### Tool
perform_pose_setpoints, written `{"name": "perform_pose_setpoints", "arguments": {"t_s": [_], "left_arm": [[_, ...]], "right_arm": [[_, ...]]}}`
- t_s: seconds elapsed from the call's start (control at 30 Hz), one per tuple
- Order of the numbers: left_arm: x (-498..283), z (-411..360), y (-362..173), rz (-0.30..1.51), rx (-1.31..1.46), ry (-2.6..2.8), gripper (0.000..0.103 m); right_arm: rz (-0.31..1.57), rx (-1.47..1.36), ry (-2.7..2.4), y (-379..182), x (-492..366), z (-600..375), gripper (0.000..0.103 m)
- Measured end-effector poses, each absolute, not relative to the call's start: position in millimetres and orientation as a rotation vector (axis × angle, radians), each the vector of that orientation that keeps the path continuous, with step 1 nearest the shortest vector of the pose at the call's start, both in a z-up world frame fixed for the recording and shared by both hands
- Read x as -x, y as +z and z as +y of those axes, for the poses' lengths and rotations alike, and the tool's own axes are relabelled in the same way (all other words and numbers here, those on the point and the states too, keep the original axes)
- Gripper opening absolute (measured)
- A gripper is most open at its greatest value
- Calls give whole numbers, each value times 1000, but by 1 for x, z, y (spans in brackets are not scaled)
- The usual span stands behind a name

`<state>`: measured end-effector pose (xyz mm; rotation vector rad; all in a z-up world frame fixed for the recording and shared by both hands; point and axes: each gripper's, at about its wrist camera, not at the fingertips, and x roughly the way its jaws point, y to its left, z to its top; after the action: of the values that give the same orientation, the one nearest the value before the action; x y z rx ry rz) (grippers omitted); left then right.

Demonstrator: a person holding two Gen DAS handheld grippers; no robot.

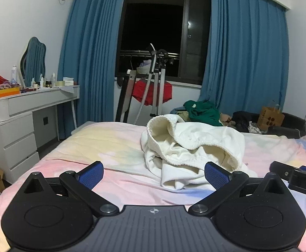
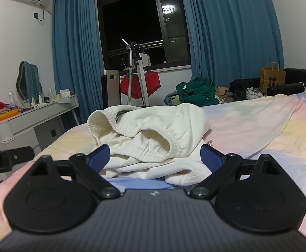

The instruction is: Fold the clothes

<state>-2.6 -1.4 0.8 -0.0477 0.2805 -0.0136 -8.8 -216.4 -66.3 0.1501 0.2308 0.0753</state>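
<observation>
Your 2 hand-held grippers, left (image 1: 154,173) and right (image 2: 155,155), gape released before the crumpled white garment (image 1: 191,147) on the bed (image 1: 102,147).

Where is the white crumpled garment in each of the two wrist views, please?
Left wrist: white garment lies on the bed, centre-right, ahead of the open left gripper.
Right wrist: white garment centre, just ahead of the open right gripper.
Shared landmark: red cloth under the window.

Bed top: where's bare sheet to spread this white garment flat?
Left of the crumpled white garment, the bed sheet lies bare up to the edge facing the dresser. Right of it, sheet is free too. Crowded: the far clothes pile and paper bag.
</observation>
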Motion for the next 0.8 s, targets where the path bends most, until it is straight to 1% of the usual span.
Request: {"name": "perform_pose_setpoints", "arguments": {"t_s": [0.17, 0.33, 0.8], "left_arm": [[8, -4, 2, 279, 38, -26, 103], [13, -7, 4, 277, 29, -38, 103], [20, -8, 6, 260, 7, -56, 103]], "right_arm": [[209, -112, 69, -65, 15, -210, 94], [247, -125, 60, -68, 11, -210, 94], [222, -145, 59, -64, 16, -216, 94]]}}
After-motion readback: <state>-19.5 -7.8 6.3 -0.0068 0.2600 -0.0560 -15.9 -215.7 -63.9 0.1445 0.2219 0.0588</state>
